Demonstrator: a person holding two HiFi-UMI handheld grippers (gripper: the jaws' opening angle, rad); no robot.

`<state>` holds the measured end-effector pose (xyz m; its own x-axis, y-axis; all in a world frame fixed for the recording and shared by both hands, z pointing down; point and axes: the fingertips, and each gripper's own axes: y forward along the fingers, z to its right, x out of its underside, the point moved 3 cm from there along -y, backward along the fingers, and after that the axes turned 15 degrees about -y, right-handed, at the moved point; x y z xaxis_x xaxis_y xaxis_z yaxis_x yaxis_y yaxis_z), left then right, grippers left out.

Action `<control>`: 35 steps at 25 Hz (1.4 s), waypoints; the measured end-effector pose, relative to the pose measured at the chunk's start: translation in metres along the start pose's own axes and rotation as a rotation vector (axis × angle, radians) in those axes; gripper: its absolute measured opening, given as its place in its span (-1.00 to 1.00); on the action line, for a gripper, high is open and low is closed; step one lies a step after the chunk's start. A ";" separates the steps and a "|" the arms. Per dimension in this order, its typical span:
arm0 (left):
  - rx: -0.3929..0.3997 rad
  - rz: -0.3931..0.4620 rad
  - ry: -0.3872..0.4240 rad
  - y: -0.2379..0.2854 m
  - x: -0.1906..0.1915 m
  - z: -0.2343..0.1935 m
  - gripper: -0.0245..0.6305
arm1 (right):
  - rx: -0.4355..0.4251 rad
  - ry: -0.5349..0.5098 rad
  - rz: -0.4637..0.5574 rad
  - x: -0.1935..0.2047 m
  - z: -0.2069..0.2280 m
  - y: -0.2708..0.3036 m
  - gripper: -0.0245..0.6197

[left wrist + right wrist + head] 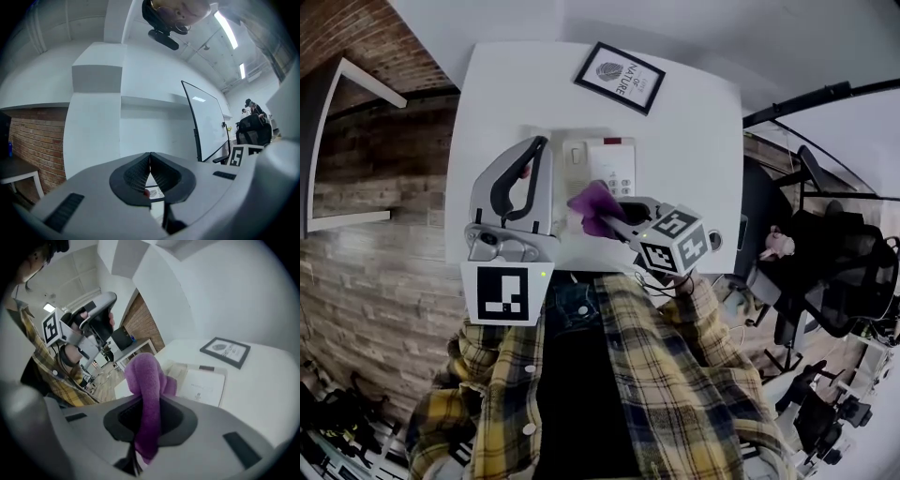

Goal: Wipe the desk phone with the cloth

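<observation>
Far left, past the counter (694, 141) edge, runs a brick wall (375, 262). Next comes the left gripper (539, 142), lifted off the surface and tipped upward, just beside the desk phone's left flank. Its fingers (133, 174) are pressed together on nothing at all, and its own view looks mostly at wall and ceiling. So that one is idle, by my read. Moving along, the white desk phone (600, 167) sits mid-counter, handset (573, 159) along its left side and keypad (620, 176) to the right. Its long axis seems to run away from the person. At its near right corner comes the purple cloth (594, 206), bunched and pinched hard between the fingers (180, 419) of the right gripper (614, 214). A fold stands up past the tips. From those fingers the phone lies straight ahead and slightly right, close by. Whether the cloth is touching the casing I cannot tell. The right gripper is plainly the working one, and a forward, downward sweep should carry the cloth across the keypad. Beyond the phone a framed picture (620, 77) lies flat, well apart and out of the way. Off the counter on the right, an office chair (834, 262).
</observation>
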<state>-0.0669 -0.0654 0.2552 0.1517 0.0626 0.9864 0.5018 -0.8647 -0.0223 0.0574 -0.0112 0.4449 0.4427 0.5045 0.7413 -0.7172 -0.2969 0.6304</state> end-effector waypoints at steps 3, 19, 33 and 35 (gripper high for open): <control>0.017 -0.004 -0.008 0.002 -0.002 0.003 -0.88 | 0.054 -0.052 0.074 -0.033 0.008 -0.018 -0.72; 0.026 -0.014 -0.074 0.011 -0.004 0.001 -0.88 | 0.350 -0.290 0.473 -0.172 0.008 -0.101 -0.72; 0.038 -0.039 -0.069 0.018 -0.002 -0.001 -0.88 | 0.426 -0.315 0.504 -0.183 0.010 -0.107 -0.72; 0.041 -0.042 -0.067 0.019 -0.002 0.000 -0.88 | 0.423 -0.313 0.501 -0.182 0.011 -0.106 -0.72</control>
<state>-0.0578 -0.0822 0.2533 0.1858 0.1332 0.9735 0.5431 -0.8396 0.0112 0.0591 -0.0806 0.2461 0.2941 -0.0109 0.9557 -0.6327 -0.7517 0.1862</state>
